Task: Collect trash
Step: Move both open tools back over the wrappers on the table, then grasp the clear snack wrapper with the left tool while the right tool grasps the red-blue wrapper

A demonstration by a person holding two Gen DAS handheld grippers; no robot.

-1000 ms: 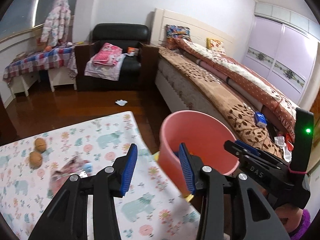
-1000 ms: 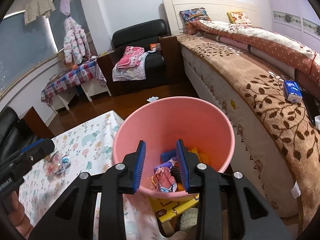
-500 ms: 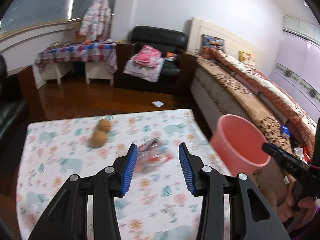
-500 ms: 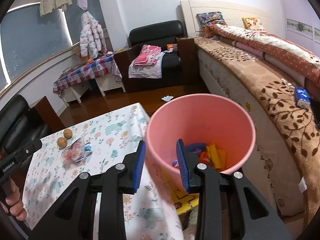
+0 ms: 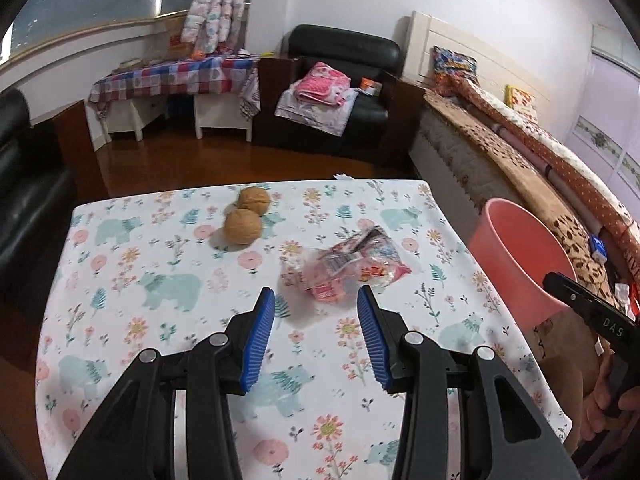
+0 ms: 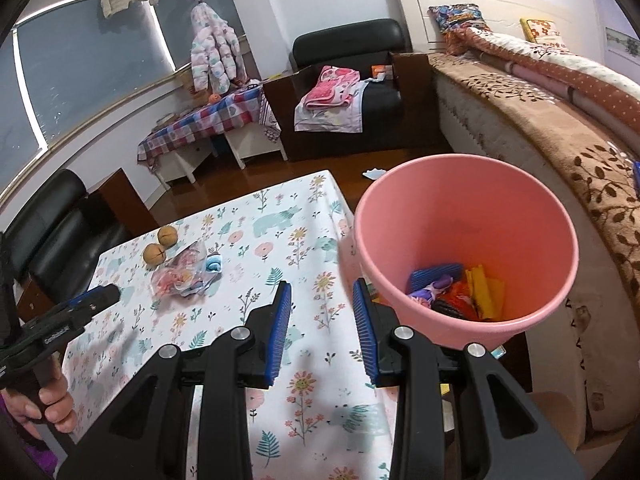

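Observation:
A crumpled clear plastic wrapper (image 5: 348, 268) with red and pink print lies on the flowered tablecloth (image 5: 160, 280). My left gripper (image 5: 316, 336) is open and empty, just short of the wrapper. The wrapper also shows in the right wrist view (image 6: 184, 274). A pink bin (image 6: 468, 240) stands off the table's right edge, with colourful trash inside; it also shows in the left wrist view (image 5: 516, 252). My right gripper (image 6: 322, 330) is open and empty over the table edge, left of the bin. The left gripper (image 6: 94, 296) shows at the left there.
Two walnuts (image 5: 248, 216) lie on the cloth beyond the wrapper. A bed (image 6: 560, 120) runs along the right behind the bin. A black armchair (image 5: 344, 80) with folded clothes and a checked side table (image 5: 172, 80) stand at the back. A black sofa (image 6: 52, 224) is left.
My left gripper has swung left from the bin to face the wrapper on the table. My right gripper has moved left off the bin to the table edge. Both stayed open.

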